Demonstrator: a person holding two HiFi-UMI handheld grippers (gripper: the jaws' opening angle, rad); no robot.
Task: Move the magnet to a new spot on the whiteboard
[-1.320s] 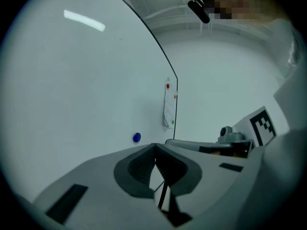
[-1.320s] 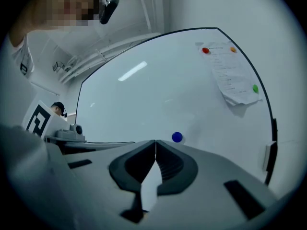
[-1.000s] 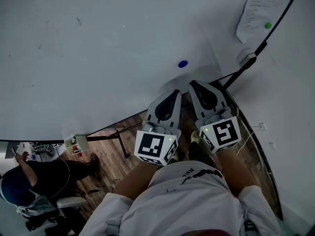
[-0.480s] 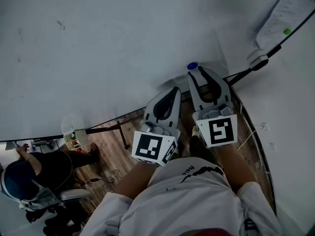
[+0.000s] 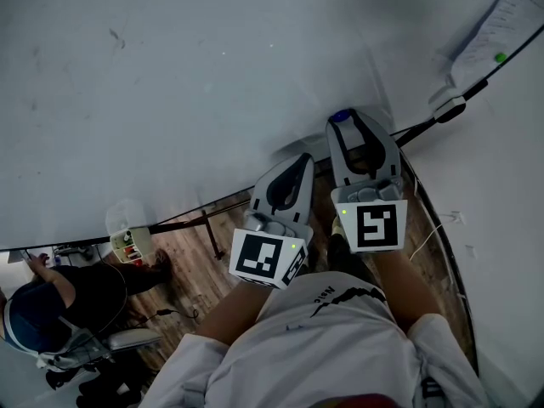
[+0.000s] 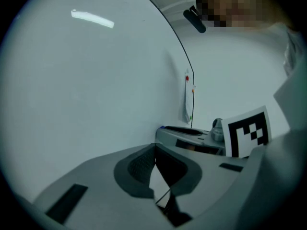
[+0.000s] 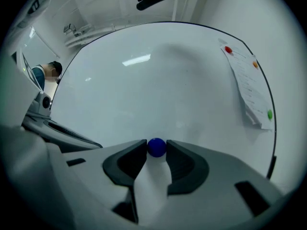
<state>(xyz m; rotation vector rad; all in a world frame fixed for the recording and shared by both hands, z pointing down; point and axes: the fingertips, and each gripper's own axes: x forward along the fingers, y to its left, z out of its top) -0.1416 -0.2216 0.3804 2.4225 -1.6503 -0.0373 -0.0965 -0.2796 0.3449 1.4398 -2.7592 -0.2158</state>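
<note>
Opening around the blue magnet [image 7: 156, 147], the right gripper [image 5: 353, 126] points its jaws flat at the whiteboard [image 5: 170, 75], and the little round magnet sits on the board exactly between the two dark jaw tips. The jaws are spread wide and a tip stands close on either side of it; whether either pad actually touches it cannot be told. In the head view the magnet lies toward one o'clock from the middle of the picture, near the board's lower edge. The left gripper [image 6: 154, 150] hangs at about eight o'clock of the right one, back from the board, with its jaw tips pressed together and nothing between them. A paper sheet [image 7: 249, 90] hangs on the board at two o'clock of the blue magnet, well apart from it, with a red magnet [image 7: 228, 49] at its top, an orange magnet [image 7: 254, 64] just below that and a green magnet [image 7: 269, 114] near its bottom. Below the board, at seven o'clock in the head view, a seated person [image 5: 51, 313] is on the wooden floor [image 5: 187, 245].
</note>
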